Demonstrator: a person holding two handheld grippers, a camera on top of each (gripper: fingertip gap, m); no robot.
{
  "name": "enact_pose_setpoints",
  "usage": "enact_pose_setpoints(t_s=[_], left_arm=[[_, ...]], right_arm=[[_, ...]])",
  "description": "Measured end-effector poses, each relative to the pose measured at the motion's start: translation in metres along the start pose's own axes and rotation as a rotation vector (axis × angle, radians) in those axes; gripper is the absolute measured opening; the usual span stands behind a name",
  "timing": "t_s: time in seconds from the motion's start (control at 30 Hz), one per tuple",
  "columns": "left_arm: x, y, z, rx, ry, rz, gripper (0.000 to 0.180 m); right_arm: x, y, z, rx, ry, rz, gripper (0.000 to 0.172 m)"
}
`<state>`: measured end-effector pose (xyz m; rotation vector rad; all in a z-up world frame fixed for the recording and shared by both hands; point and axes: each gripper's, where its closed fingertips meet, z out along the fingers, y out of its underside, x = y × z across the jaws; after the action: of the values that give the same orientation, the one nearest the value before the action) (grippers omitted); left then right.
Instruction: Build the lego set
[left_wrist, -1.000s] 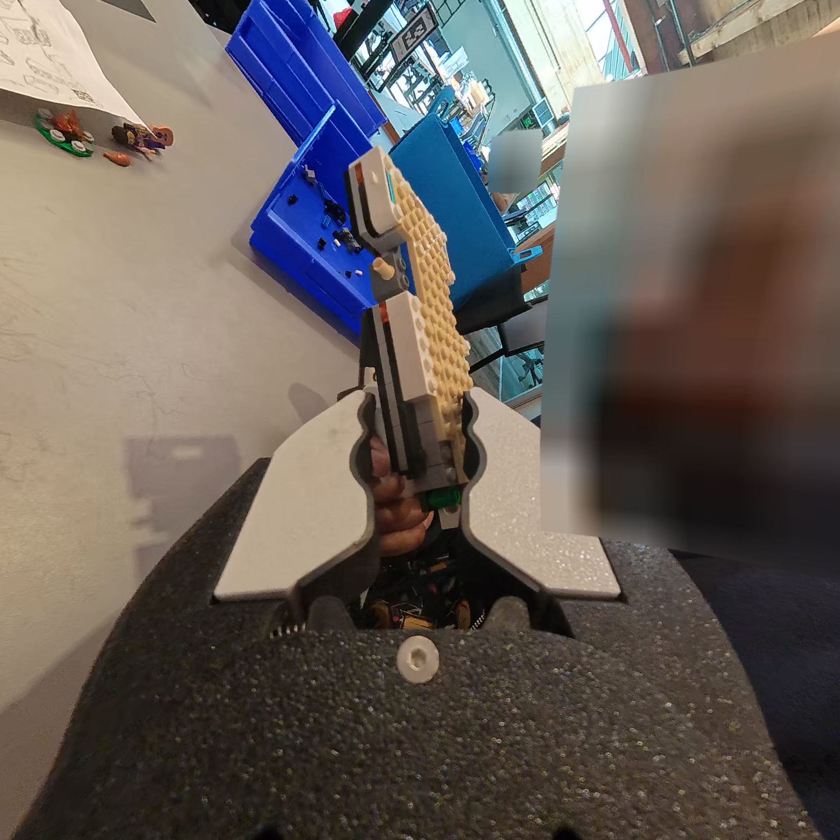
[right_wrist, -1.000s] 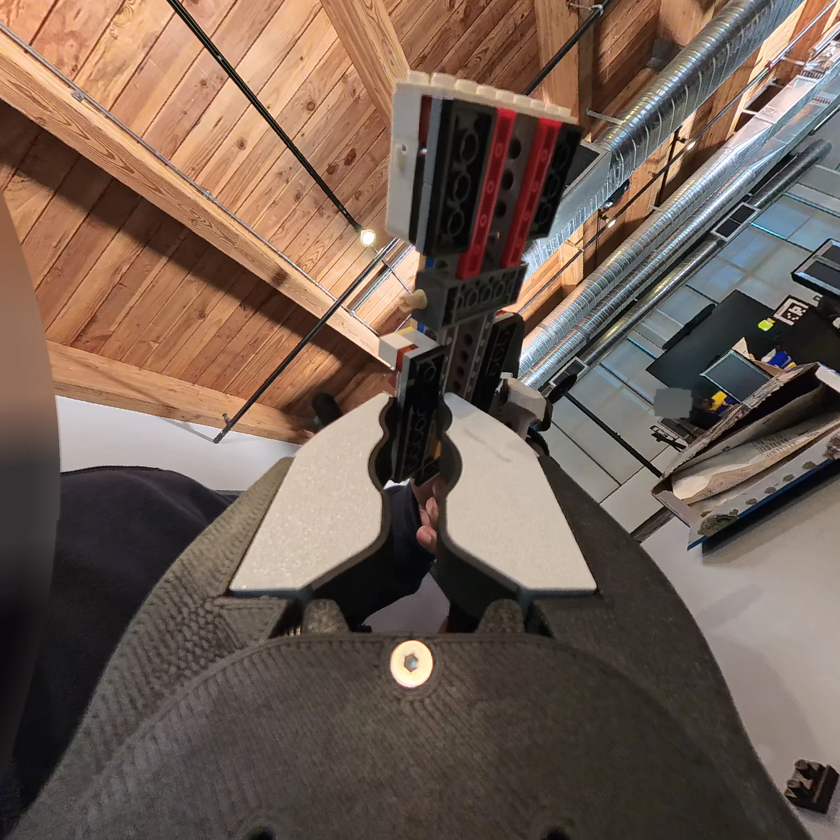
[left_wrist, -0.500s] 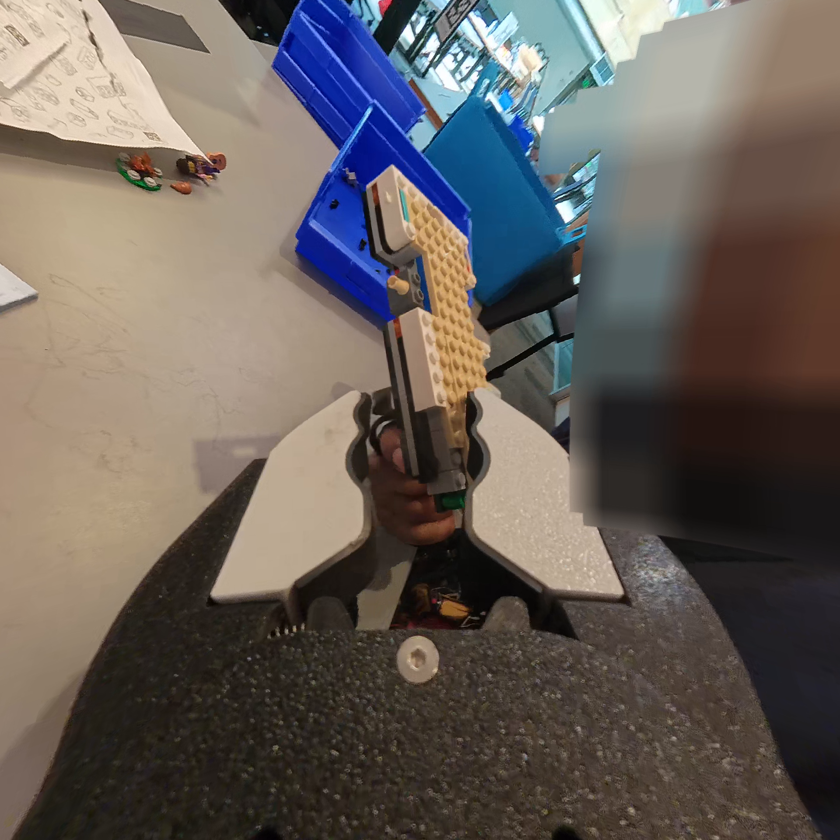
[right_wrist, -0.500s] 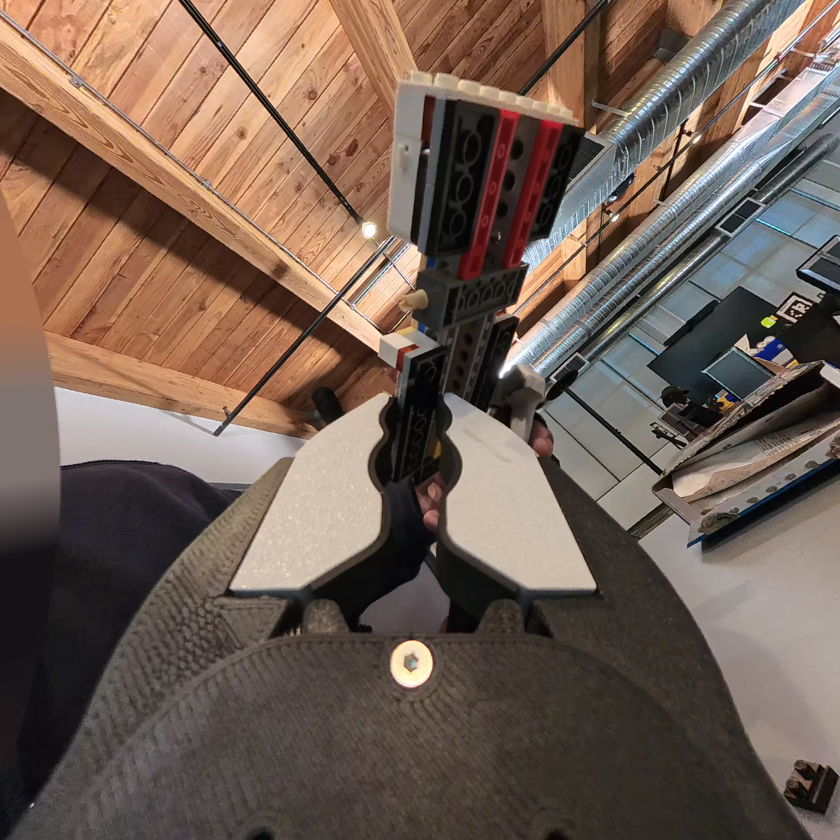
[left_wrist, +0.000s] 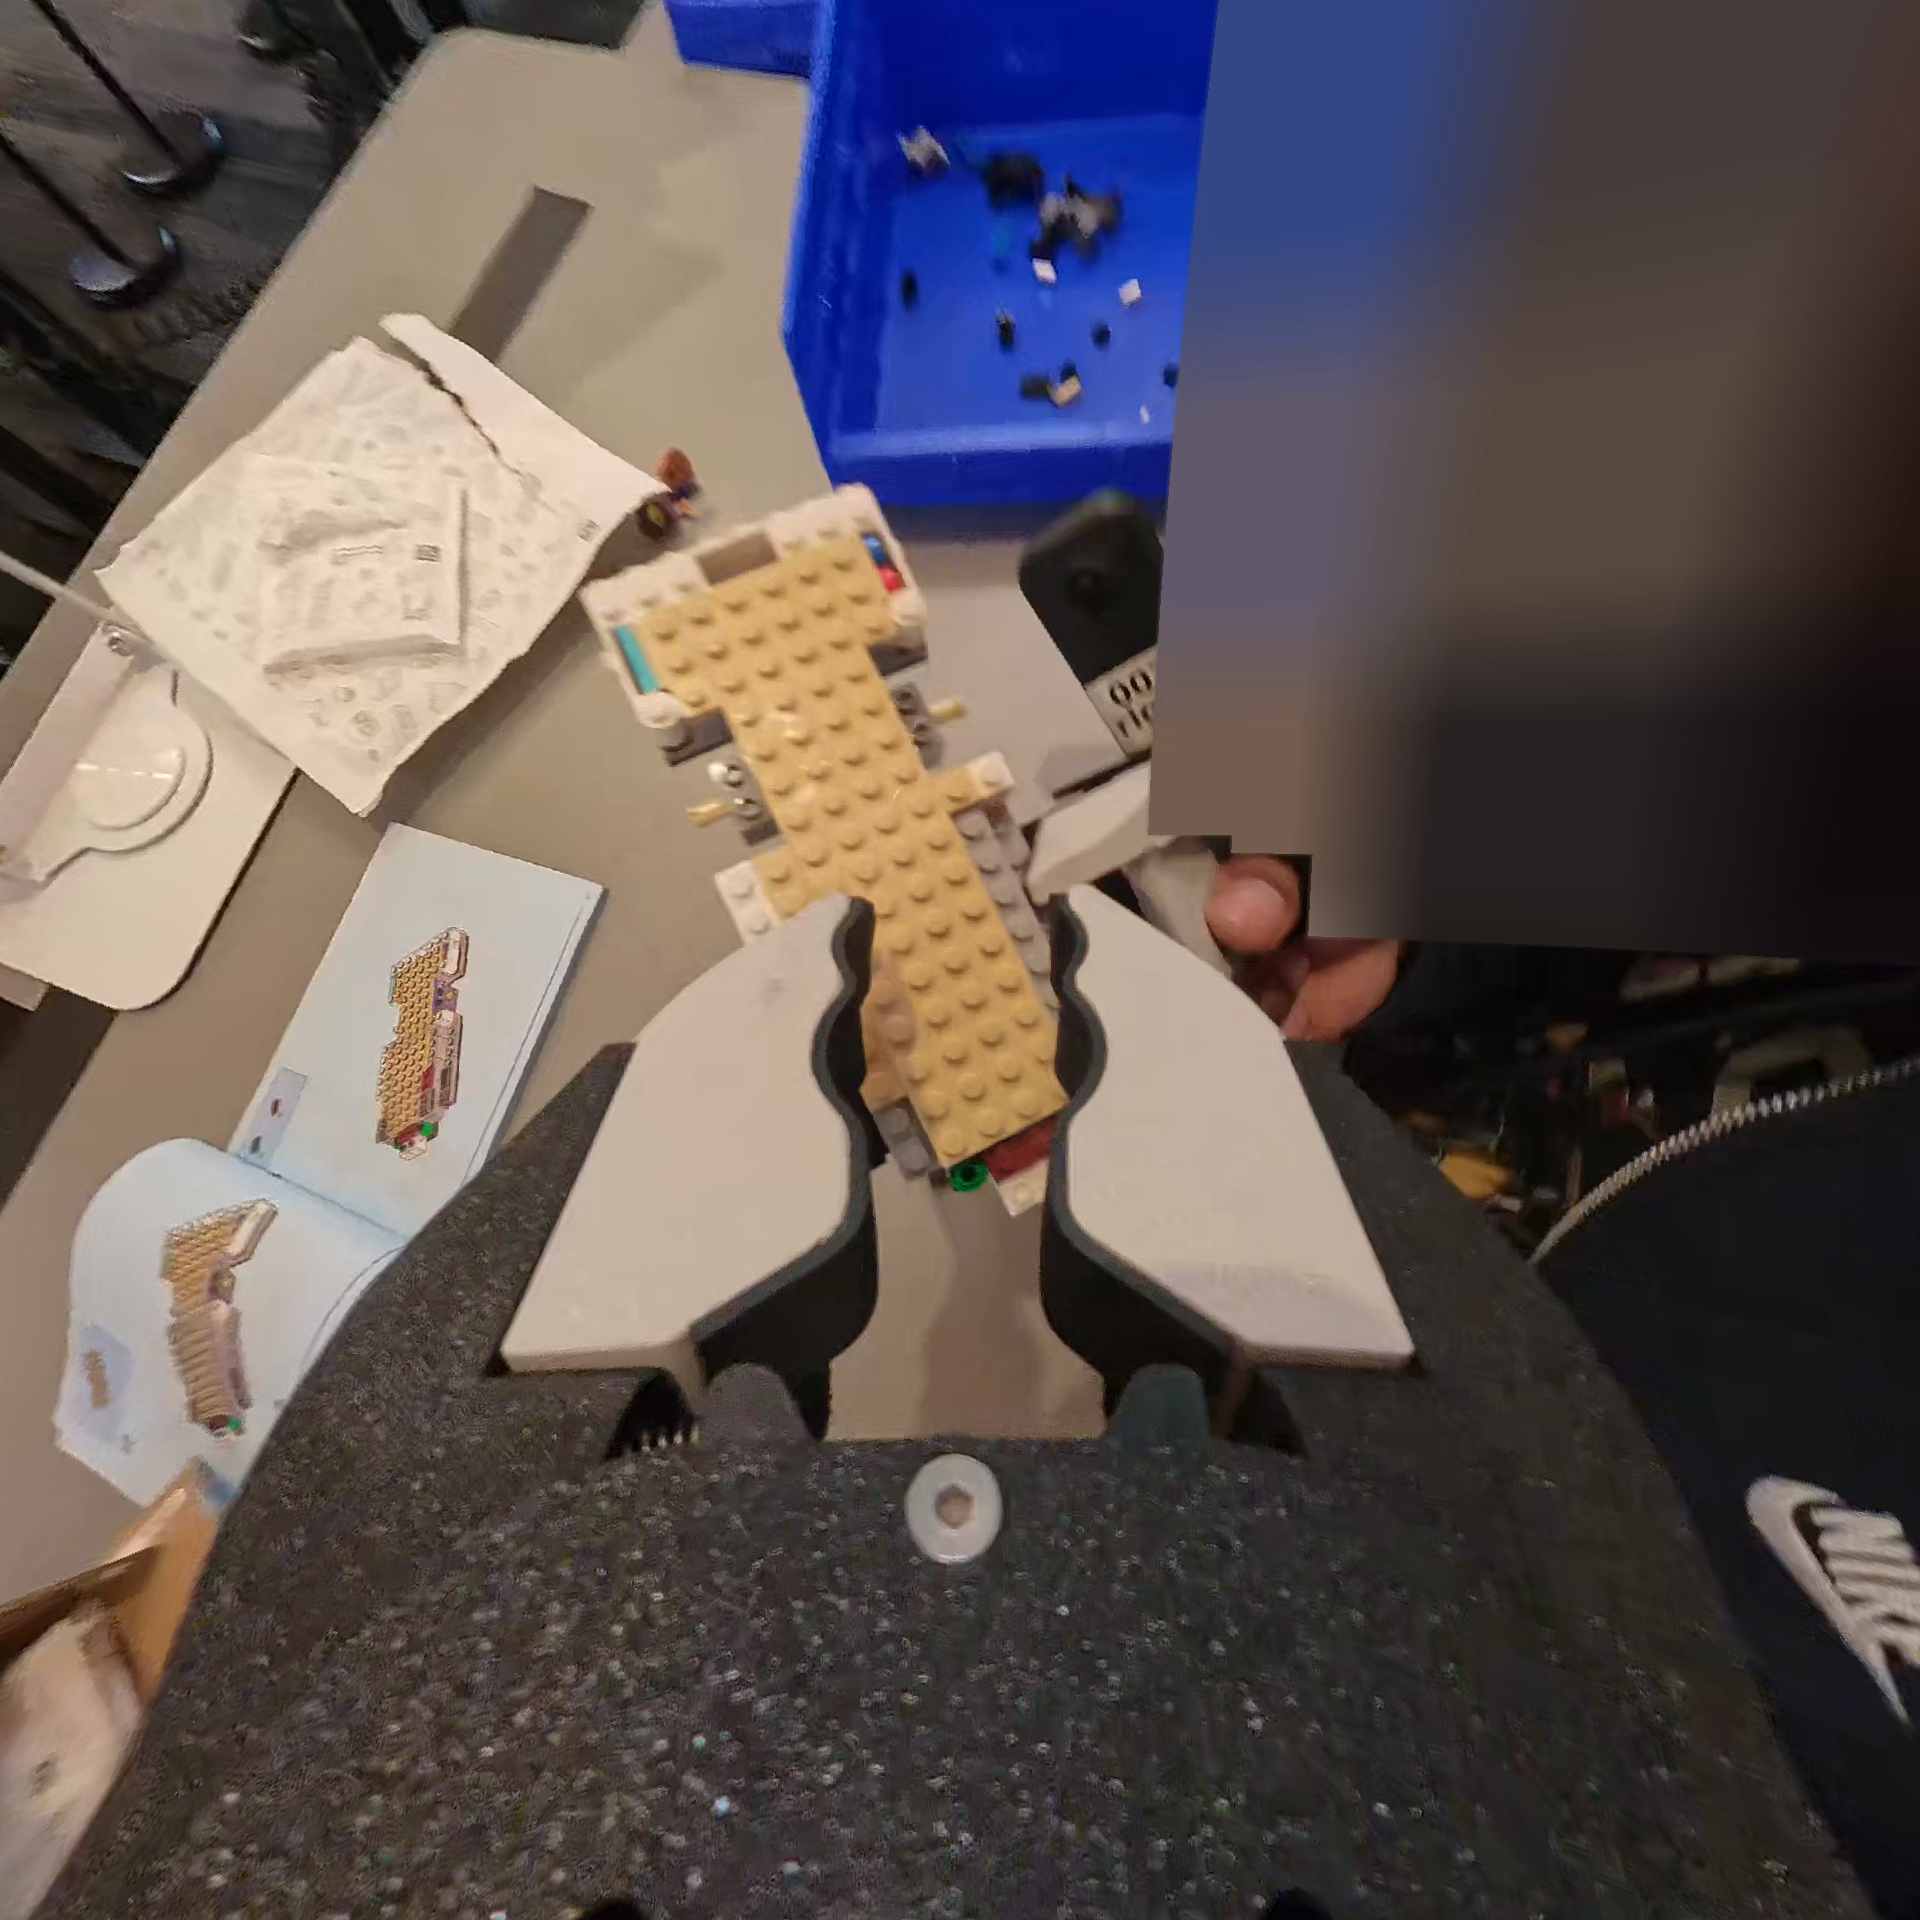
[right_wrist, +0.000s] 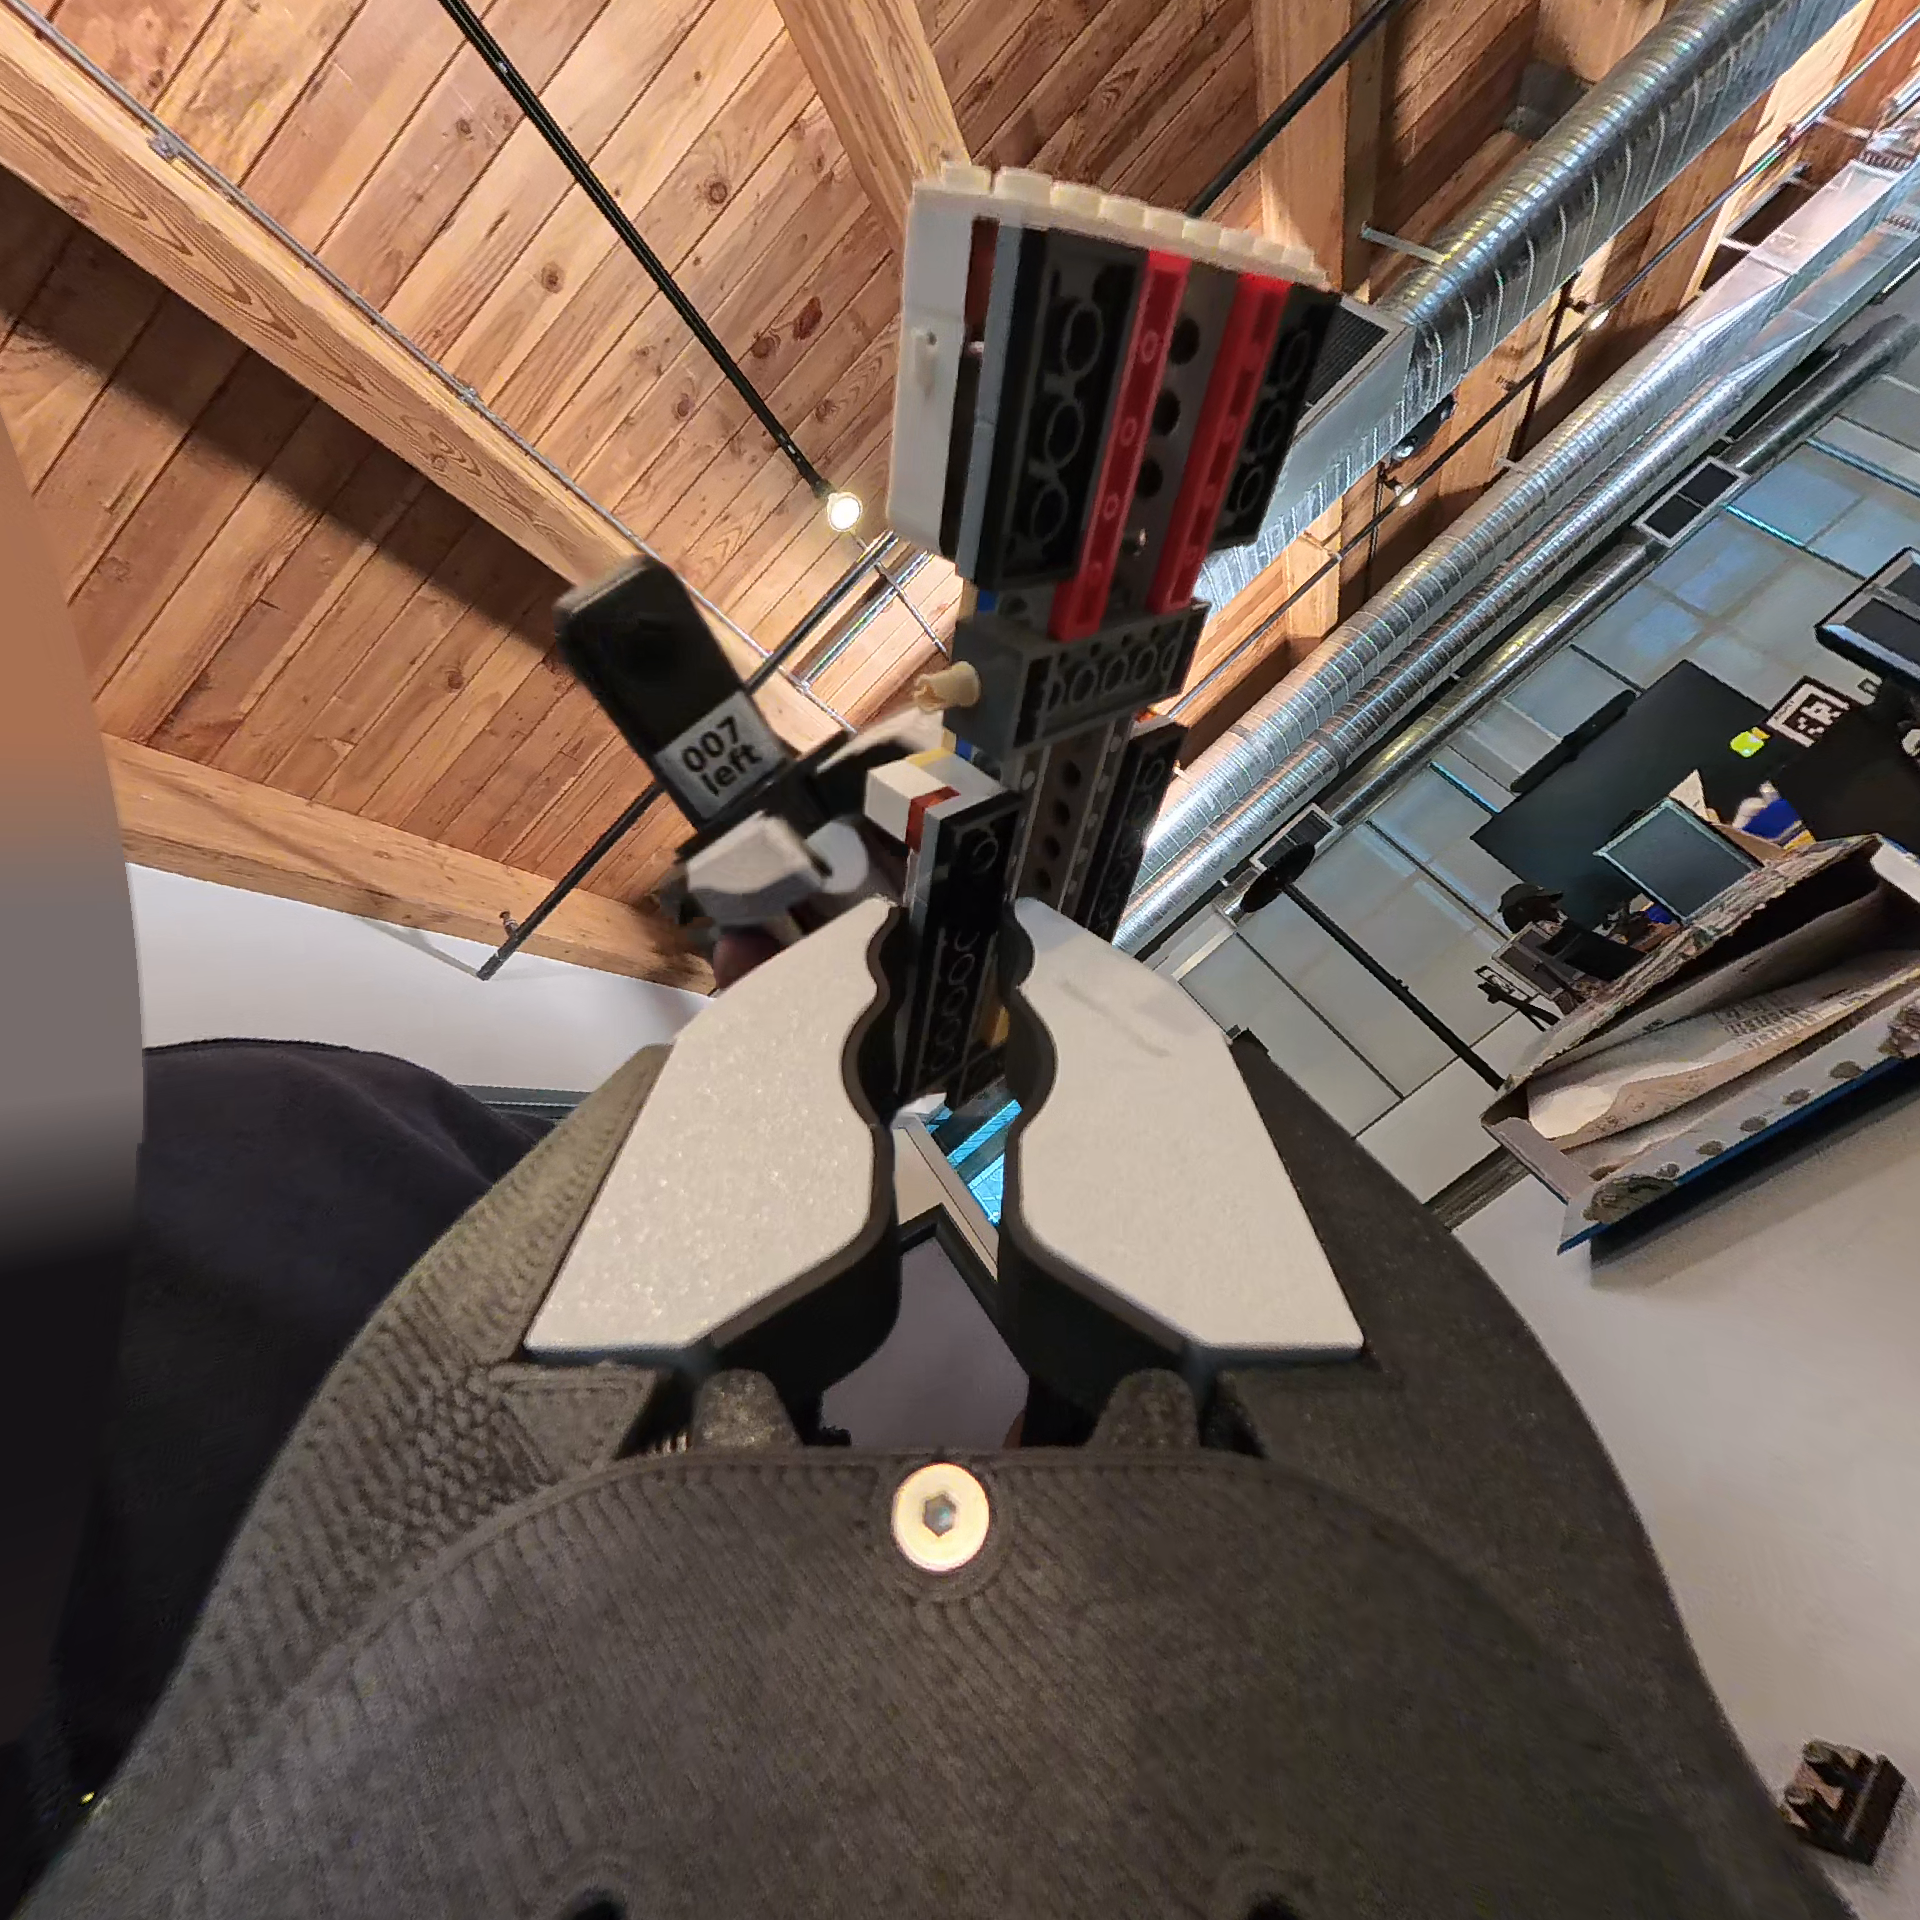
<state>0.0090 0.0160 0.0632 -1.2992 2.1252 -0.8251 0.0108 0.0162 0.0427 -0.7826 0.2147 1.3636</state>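
1 tongs (right_wrist: 951, 935) (right), narrow, clamping brick model (right_wrist: 1112, 416)

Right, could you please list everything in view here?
brick model: one, tan top, black-red underside, in right hand-held gripper
blue bin: one, table's far side, small parts inside
printed sheets: several, white, table left
booklet: one, pale blue, open, near left
cardboard box: one, brown, table right
loose brick: one, dark, table near right
table: one, grey
left hand-held gripper: one, grey fingers flank model, contact unclear
right hand-held gripper: one, grey fingers pressed on model
hand: one, beside model
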Motion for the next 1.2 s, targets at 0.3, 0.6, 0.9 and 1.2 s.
enact_pose_setpoints(t_s=[0.3, 0.6, 0.9, 1.2], left_arm=[[0.006, 0.010, 0.005, -0.104, -0.025, 0.159, 0.024], [0.006, 0.007, 0.000, -0.144, 0.003, 0.353, 0.015], [0.009, 0.012, 0.006, -0.177, 0.041, 0.360, 0.014], [0.009, 0.017, 0.007, -0.214, 0.004, 0.315, 0.013]], right_arm=[[-0.001, 0.001, 0.000, -0.007, -0.002, -0.002, 0.016], [-0.003, 0.004, 0.002, -0.021, -0.013, -0.005, 0.016], [-0.003, 0.004, 0.002, -0.026, -0.010, -0.010, 0.016], [0.000, 0.004, 0.001, -0.022, 0.007, -0.017, 0.016]])
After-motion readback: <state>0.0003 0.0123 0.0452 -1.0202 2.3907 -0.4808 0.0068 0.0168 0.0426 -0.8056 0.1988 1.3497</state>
